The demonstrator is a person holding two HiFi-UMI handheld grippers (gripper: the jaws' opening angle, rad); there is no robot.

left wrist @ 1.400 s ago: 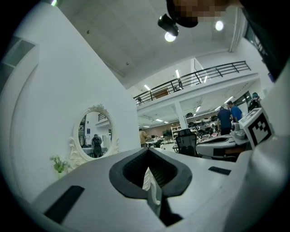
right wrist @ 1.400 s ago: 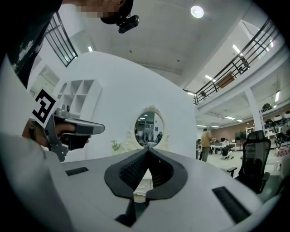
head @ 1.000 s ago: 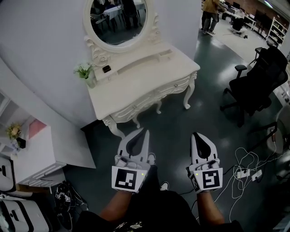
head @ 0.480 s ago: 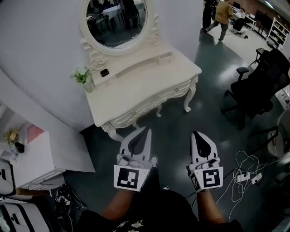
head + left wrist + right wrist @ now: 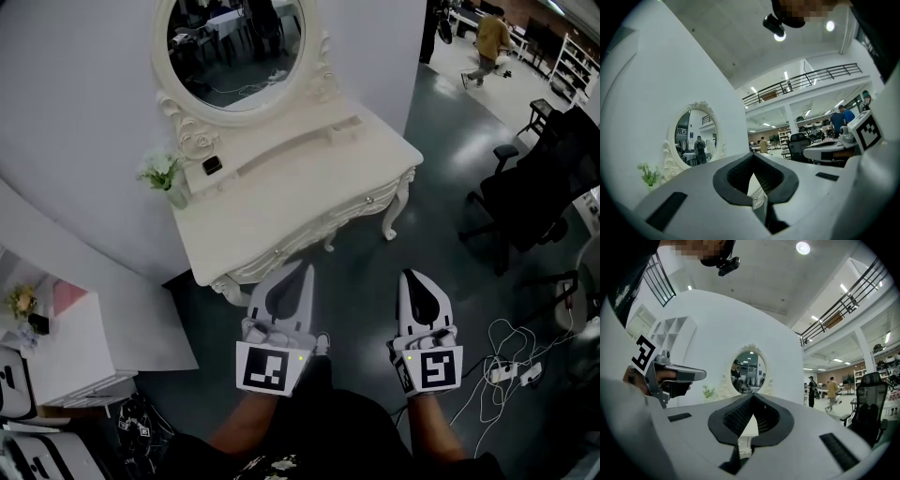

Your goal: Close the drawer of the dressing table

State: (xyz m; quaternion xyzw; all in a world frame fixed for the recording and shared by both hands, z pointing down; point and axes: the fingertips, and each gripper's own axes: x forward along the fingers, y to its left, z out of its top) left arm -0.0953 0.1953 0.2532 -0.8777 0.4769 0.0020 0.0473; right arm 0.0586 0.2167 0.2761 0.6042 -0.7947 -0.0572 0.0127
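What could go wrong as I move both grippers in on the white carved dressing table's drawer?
Both the left gripper and right gripper are shut to narrow tips that could slip on the curved drawer front. A hard shove might tip the small vase of green sprigs on the tabletop. White cables on the floor at right could catch a foot.

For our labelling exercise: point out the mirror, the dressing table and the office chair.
mirror [image 5: 234, 47], head view, middle of the glass.
dressing table [image 5: 291, 192], head view, bare tabletop.
office chair [image 5: 544, 197], head view, black seat.
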